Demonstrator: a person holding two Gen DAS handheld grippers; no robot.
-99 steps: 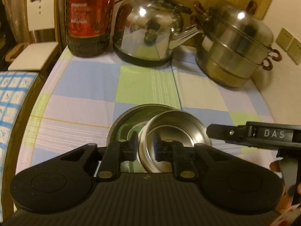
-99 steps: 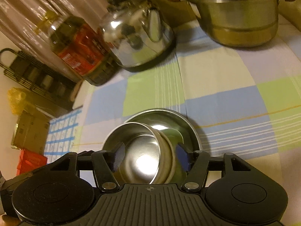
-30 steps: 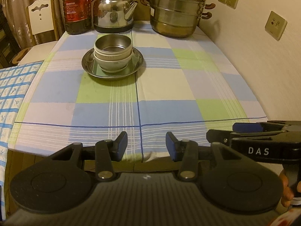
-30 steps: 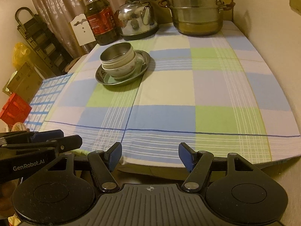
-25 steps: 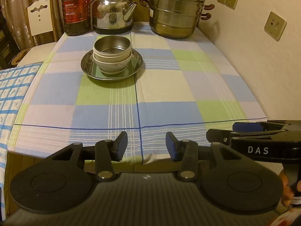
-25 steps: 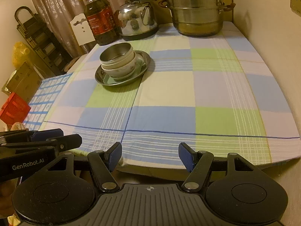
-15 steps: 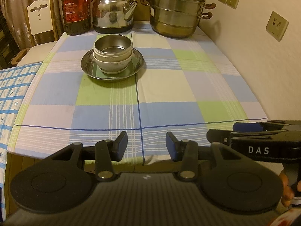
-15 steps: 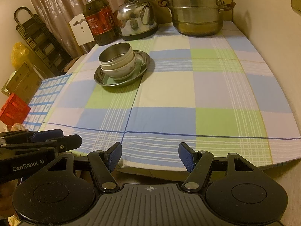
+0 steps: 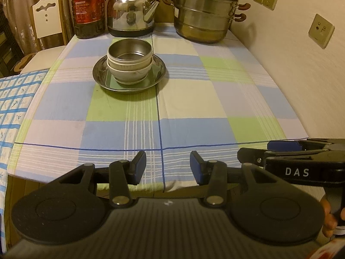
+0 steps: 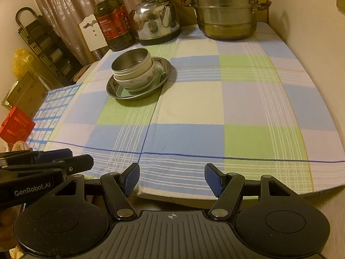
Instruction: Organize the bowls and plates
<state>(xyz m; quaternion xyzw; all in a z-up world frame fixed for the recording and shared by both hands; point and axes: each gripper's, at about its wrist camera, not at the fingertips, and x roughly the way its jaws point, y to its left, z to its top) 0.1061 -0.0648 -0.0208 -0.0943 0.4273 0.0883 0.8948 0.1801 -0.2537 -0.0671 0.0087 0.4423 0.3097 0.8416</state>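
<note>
While both tools hang at the near edge of the table [image 9: 215,99], the left gripper [image 9: 167,168] stands part open with nothing between its pads, and the right gripper [image 10: 172,179] is spread wide and empty too. Farther up the checked cloth sits the stack: a steel bowl [image 9: 130,51] nested in a white china bowl [image 9: 129,73], both on a steel plate [image 9: 158,73]. I judge the steel light, stiff and slick, the china heavier and chippable. Best taken by pinching a rim wall, lifting bowls singly. Beyond stand a kettle [image 9: 131,19] and a steamer pot [image 9: 204,13].
</note>
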